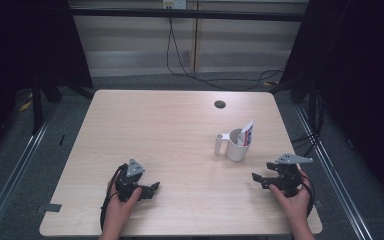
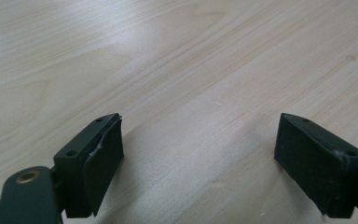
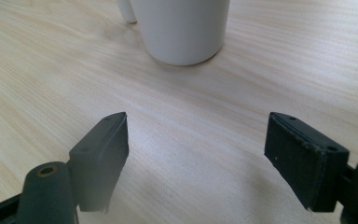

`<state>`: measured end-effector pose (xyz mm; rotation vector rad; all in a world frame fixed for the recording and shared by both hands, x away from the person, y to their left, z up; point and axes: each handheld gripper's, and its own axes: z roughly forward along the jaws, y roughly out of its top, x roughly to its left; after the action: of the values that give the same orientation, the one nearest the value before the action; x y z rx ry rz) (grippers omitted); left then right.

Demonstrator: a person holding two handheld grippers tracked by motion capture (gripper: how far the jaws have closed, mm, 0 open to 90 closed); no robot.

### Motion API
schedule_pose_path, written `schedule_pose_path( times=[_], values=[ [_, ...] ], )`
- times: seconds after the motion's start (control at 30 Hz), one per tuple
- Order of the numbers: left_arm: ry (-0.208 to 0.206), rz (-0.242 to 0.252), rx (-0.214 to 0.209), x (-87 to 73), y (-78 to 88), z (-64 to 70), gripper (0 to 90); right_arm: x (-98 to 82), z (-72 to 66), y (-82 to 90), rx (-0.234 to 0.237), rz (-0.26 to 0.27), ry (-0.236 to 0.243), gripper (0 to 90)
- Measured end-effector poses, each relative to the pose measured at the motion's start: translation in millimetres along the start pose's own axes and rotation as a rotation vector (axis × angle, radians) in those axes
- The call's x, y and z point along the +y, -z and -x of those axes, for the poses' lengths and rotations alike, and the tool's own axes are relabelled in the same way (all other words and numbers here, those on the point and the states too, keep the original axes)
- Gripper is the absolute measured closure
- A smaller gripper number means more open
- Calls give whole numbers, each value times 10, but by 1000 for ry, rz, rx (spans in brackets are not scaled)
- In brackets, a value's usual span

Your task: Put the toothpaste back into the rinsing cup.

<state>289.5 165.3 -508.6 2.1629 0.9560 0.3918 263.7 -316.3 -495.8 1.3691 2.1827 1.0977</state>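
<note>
The counter is being lit evenly from above in the high view, while the surroundings are being left in deep darkness. Soft glare is being spread across the wood in both gripper views. Faint shadows are being cast beneath each tool. The white mug is being rendered slightly soft; the near jaws are being blurred.

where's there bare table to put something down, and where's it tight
Free: the whole left half and middle of the table, from the far edge down to the left gripper. Tight: the right side, where the white mug with a packet in it stands just beyond the right gripper.
</note>
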Motion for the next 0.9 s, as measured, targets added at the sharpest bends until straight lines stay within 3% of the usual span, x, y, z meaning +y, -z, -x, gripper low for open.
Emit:
schedule_pose_path(
  times=[0.9],
  values=[
    [-5, -1, 1, -5, 5, -1, 153, -106, -30, -74, -22, -49, 23, 225]
  ],
)
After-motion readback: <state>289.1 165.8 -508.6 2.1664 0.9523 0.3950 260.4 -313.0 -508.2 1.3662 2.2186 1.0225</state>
